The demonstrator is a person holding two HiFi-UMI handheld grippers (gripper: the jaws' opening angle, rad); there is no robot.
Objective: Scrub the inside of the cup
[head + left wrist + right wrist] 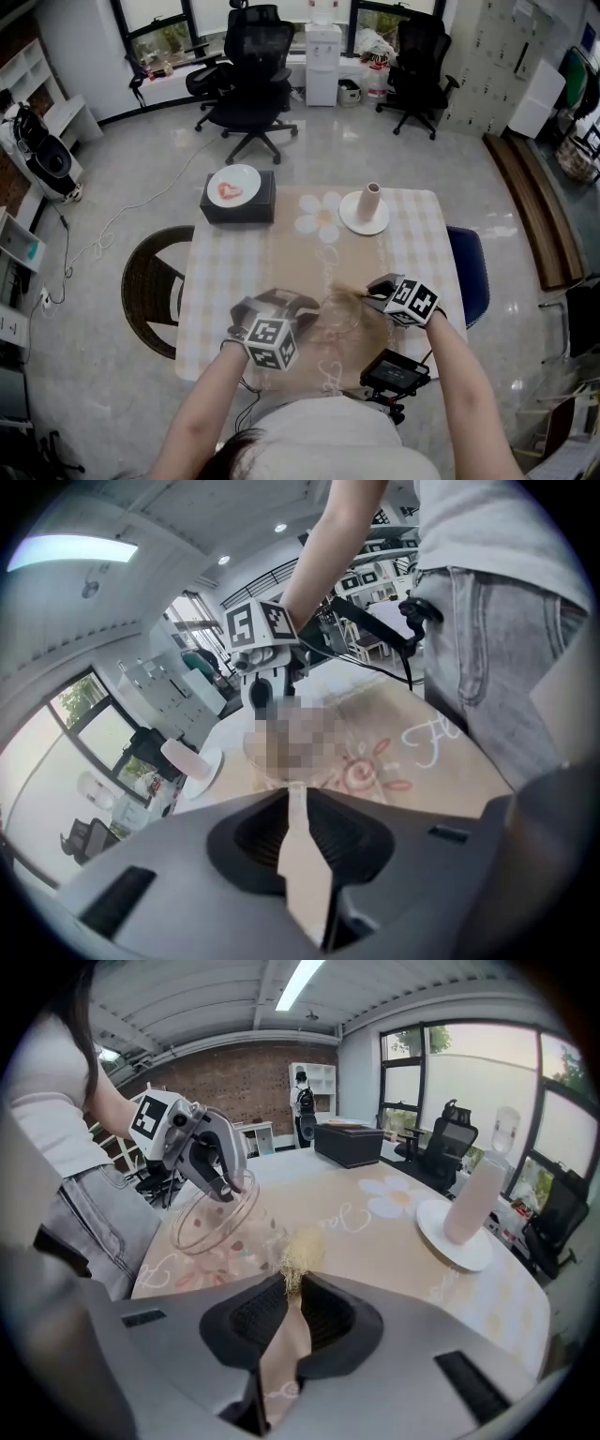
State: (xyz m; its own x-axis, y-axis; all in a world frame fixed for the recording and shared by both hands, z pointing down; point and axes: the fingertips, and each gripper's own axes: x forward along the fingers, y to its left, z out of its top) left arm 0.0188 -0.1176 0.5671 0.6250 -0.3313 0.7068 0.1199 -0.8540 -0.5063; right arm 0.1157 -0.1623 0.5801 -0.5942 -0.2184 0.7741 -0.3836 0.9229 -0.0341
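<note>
Near the front edge of the square table under a beige flower-print cloth [281, 253], the clear glass cup [211, 1213] lies tipped over. The left gripper [225, 1188] is clamped on its rim. The right gripper [292, 1283] faces the cup's mouth over that same edge of the table, its jaws pinched together on a small tuft of pale straw-coloured scrubbing fibre [300, 1252] that sits just beside the glass. Toward the table's far edge, a tall pale pink tumbler [371, 199] stands on a round white saucer [354, 223].
</note>
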